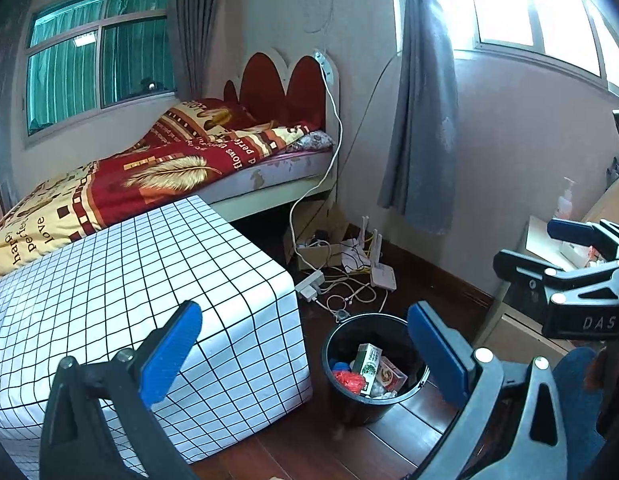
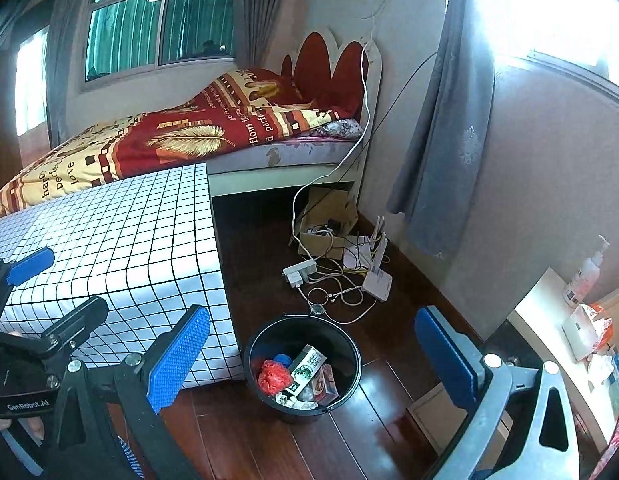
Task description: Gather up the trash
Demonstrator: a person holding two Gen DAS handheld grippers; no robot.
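Note:
A black bin (image 1: 341, 394) stands on the dark wood floor and also shows in the right wrist view (image 2: 349, 376). It holds a green and white carton (image 1: 367, 362), a red crumpled bag (image 1: 349, 382), a red box and other scraps. My left gripper (image 1: 305, 354) is open and empty above the floor, its right blue pad over the bin's rim. My right gripper (image 2: 313, 356) is open and empty, framing the bin. The right gripper also shows at the right edge of the left wrist view (image 1: 581, 264), and the left gripper at the left edge of the right wrist view (image 2: 25, 280).
A low table under a white grid cloth (image 1: 149, 280) stands left of the bin. A bed with a red and yellow blanket (image 1: 149, 172) lies behind. Cables, a power strip and a router (image 1: 383, 276) lie on the floor. A shelf with a pump bottle (image 2: 585, 276) is at right.

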